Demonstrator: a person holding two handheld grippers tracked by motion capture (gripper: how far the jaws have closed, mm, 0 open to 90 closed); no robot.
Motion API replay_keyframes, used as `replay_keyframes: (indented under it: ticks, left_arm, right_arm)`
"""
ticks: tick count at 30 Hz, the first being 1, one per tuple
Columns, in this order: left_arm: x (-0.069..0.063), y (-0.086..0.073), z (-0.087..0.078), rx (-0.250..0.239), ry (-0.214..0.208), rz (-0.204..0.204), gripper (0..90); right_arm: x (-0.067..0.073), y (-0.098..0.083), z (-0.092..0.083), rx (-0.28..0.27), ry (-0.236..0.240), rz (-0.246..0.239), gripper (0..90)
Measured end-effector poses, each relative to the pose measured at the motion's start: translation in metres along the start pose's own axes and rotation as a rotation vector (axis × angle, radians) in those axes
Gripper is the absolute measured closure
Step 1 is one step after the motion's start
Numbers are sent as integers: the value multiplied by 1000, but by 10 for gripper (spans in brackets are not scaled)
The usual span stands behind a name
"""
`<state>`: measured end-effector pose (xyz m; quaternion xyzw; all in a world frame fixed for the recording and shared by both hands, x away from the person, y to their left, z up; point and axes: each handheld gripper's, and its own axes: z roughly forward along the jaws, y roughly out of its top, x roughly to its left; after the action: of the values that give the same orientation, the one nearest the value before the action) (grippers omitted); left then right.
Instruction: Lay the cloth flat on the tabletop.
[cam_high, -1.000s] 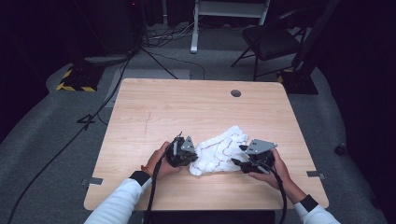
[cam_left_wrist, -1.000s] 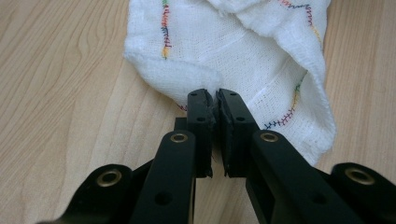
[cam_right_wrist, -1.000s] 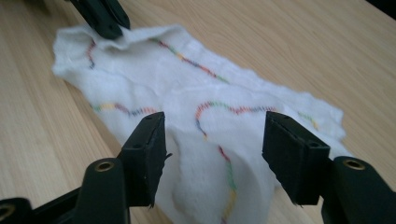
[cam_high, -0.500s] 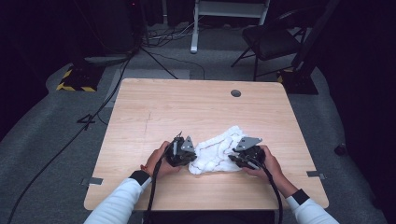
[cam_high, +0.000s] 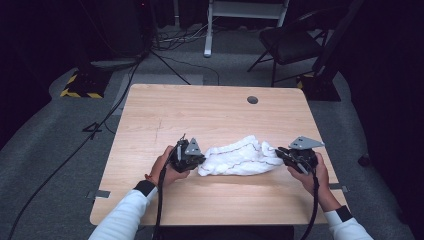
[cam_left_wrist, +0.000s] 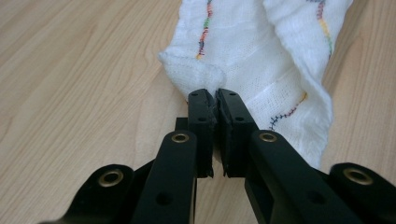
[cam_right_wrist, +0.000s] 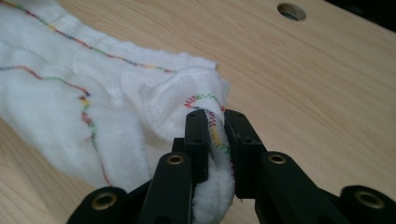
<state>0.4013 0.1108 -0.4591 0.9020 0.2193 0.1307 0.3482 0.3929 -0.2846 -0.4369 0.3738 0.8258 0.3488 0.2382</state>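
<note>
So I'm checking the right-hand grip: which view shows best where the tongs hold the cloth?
The right gripper view: the right tongs pinch the cloth at its stitched edge. The high view shows them small; the left gripper view shows the cloth's other end.

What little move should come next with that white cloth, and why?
Probably pull the two ends gently apart to spread the white cloth. The left tool is shut on one end. The right tool, its jaws just closing, pinches the stitched edge at the other. Between them the cloth lies bunched on the wooden table.

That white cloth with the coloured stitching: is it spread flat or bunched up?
Bunched: the white cloth with coloured stitching lies rumpled in folds on the wooden table, stretched between the two grippers, not flat.
</note>
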Motion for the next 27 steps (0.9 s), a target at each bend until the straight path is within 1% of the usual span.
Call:
replay_keyframes:
  ticks: [2, 4, 6, 7, 9, 10, 11, 12, 13, 15, 16, 18, 19, 20, 21, 22, 23, 24, 25, 27]
  left_arm:
    - [0, 0, 0, 8, 8, -2, 845]
    - [0, -1, -1, 15, 5, -6, 845]
    - [-2, -4, -1, 21, 4, -7, 845]
    - [-3, -5, 0, 31, 1, -3, 845]
    - [-6, -10, -1, 41, -14, -7, 845]
    - [-8, -12, -2, 48, -19, -7, 845]
    - [-10, -14, -4, 48, -26, -6, 845]
    - [-12, -16, -5, 48, -31, -4, 844]
    - [-15, -17, -7, 51, -35, -3, 843]
    - [-19, -20, -10, 50, -42, -2, 837]
    - [-21, -22, -12, 46, -36, -7, 830]
    - [-22, -23, -16, 39, -16, -8, 760]
    - [-21, -23, -18, 23, -14, -13, 715]
    - [-19, -23, -20, 1, -14, -21, 695]
    - [-16, -20, -21, -20, -13, -35, 655]
    - [-13, -17, -21, -43, -20, -49, 620]
    - [-9, -13, -20, -61, -30, -64, 593]
    - [-6, -8, -18, -72, -37, -75, 568]
    - [-4, -3, -13, -73, -38, -75, 544]
    - [-1, 9, -1, -76, -49, -72, 498]
  right_arm:
    - [-4, -7, 0, 25, -12, 18, 786]
    - [-7, -15, -1, 52, -17, 33, 783]
    - [-11, -23, -3, 73, -19, 66, 787]
    - [-12, -28, -3, 90, -19, 73, 790]
    - [-15, -36, -5, 120, -22, 82, 788]
    - [-17, -41, -7, 121, -4, 96, 786]
    - [-19, -44, -9, 125, -2, 99, 785]
    - [-20, -46, -11, 123, -5, 99, 785]
    - [-21, -47, -12, 117, -6, 108, 779]
    - [-22, -45, -15, 91, -11, 105, 744]
    - [-22, -43, -16, 83, -20, 103, 736]
    - [-21, -40, -15, 65, -18, 91, 716]
    - [-21, -39, -13, 60, -16, 75, 710]
    - [-21, -38, -10, 64, -23, 68, 704]
    - [-21, -37, -7, 63, -17, 69, 704]
    - [-22, -36, -3, 59, 4, 69, 705]
    - [-23, -36, 0, 64, 9, 71, 708]
    - [-23, -35, 4, 69, 14, 71, 708]
    - [-23, -35, 7, 69, 28, 70, 708]
    - [-22, -33, 11, 76, 24, 60, 709]
